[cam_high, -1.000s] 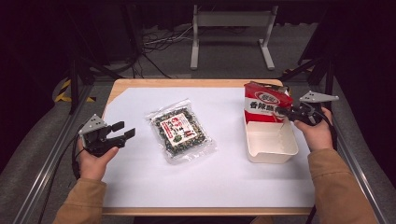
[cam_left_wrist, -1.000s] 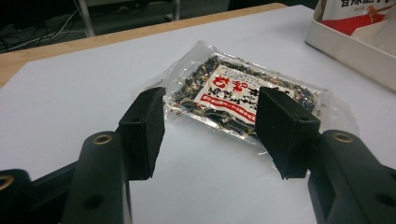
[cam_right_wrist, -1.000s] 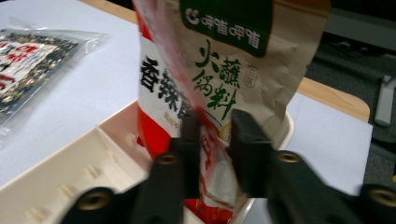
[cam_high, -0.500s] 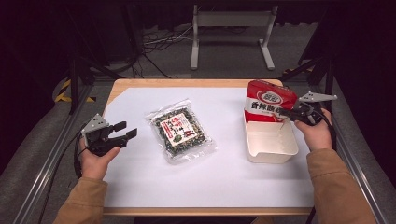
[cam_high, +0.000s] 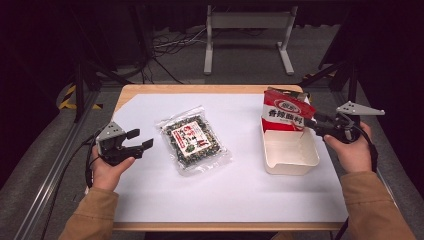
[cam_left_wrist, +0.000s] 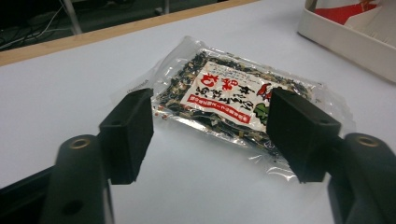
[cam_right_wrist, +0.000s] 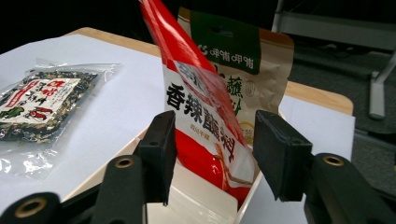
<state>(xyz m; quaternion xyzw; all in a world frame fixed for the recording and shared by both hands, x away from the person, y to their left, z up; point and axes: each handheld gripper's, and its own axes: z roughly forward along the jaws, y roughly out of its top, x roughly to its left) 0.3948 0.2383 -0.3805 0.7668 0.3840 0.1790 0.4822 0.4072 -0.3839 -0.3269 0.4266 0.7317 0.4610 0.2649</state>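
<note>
A red-and-white snack packet (cam_high: 285, 114) (cam_right_wrist: 201, 116) stands upright at the far end of a white tray (cam_high: 290, 167) (cam_right_wrist: 196, 203). A brown packet (cam_right_wrist: 254, 70) leans behind it. My right gripper (cam_high: 312, 122) (cam_right_wrist: 217, 158) is at the packet's right side. Its jaws have just been opening and now stand apart on either side of the packet without pressing it. A clear bag of dark dried spices (cam_high: 192, 140) (cam_left_wrist: 229, 98) (cam_right_wrist: 32, 102) lies flat mid-table. My left gripper (cam_high: 141, 139) (cam_left_wrist: 210, 135) hovers open to its left, jaws just widened, nothing between them.
A white sheet (cam_high: 240, 190) covers the wooden table. The tray's near half is bare, and its wall (cam_left_wrist: 345, 42) appears far off in the left gripper view. A metal stand (cam_high: 247, 20) and cables lie on the floor beyond the table.
The right jaws have let go of the red packet and drawn back a little to the right. The packet stays standing in the tray. The left jaws opened slightly wider.
</note>
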